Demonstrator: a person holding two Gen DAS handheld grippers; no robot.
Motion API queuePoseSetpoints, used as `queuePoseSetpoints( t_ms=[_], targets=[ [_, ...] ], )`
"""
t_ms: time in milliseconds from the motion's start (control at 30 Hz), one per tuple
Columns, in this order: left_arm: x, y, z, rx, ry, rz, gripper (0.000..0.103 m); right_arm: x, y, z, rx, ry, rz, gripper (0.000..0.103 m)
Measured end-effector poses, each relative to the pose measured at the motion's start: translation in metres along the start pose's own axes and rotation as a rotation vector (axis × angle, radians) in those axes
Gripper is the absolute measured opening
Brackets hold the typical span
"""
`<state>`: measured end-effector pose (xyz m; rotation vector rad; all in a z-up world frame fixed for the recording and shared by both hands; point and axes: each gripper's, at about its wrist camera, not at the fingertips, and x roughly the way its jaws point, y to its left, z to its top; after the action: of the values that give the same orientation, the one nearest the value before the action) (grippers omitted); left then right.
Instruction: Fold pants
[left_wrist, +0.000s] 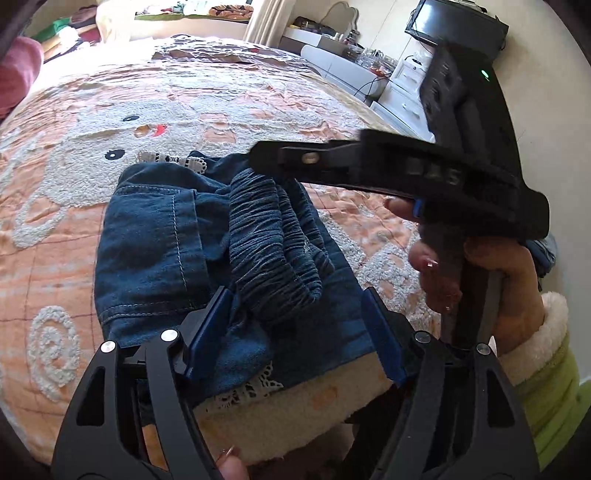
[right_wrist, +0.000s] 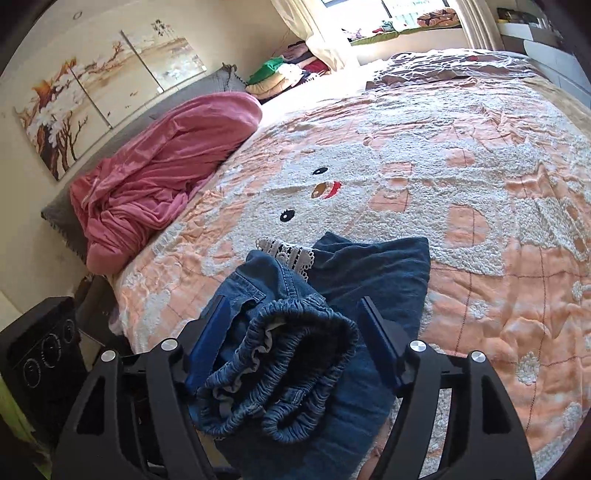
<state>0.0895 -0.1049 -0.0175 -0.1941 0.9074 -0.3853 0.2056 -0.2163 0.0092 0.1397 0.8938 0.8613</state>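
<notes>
Folded blue denim pants (left_wrist: 159, 251) with lace trim lie on a peach bedspread (left_wrist: 74, 192) near the bed's front edge. Their gathered elastic waistband (left_wrist: 273, 243) lies on top of the fold. My left gripper (left_wrist: 295, 328) stands open over the near end, with denim between its blue pads (left_wrist: 210, 325). A hand holds my right gripper (left_wrist: 273, 157), which reaches in from the right above the waistband. In the right wrist view the right gripper (right_wrist: 295, 339) is open, and the bunched waistband (right_wrist: 280, 354) of the pants (right_wrist: 373, 280) sits loose between its pads.
A pink blanket (right_wrist: 159, 177) is heaped at the head of the bed (right_wrist: 480, 184). Piled clothes (right_wrist: 288, 74) lie by the window. A white dresser (left_wrist: 369, 70) and a dark screen (left_wrist: 454, 26) stand beyond the bed. A black speaker (right_wrist: 40, 350) sits beside the bed.
</notes>
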Motion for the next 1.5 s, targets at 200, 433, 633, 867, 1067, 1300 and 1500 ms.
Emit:
queuePoseSetpoints(
  t_ms=[200,433,633,867,1067,1300,1500],
  targets=[
    [-0.003,-0.001,0.001,-0.001,-0.003,-0.008,0.065,0.018,-0.002,-0.007,-0.044,0.091,-0.143,0.069],
    [-0.009,-0.001,0.001,0.000,-0.009,-0.015,0.067,0.016,-0.023,-0.018,0.022,0.094,-0.147,0.069],
    [-0.017,0.000,0.002,0.006,-0.014,-0.015,0.074,-0.004,-0.023,-0.019,0.051,0.034,-0.115,0.071],
    [-0.034,0.006,0.004,0.004,-0.047,0.006,0.083,-0.047,-0.020,-0.026,0.080,-0.080,-0.136,0.071],
    [-0.051,0.022,0.010,-0.025,-0.078,0.027,0.092,-0.075,-0.012,-0.046,0.083,-0.156,-0.157,0.078],
    [-0.076,0.057,0.016,-0.099,-0.128,0.067,0.093,-0.095,0.016,-0.066,0.029,-0.196,-0.215,0.085],
    [-0.090,0.092,0.031,-0.154,-0.158,0.122,0.093,-0.098,0.061,-0.079,-0.086,-0.214,-0.188,0.086]
  ],
)
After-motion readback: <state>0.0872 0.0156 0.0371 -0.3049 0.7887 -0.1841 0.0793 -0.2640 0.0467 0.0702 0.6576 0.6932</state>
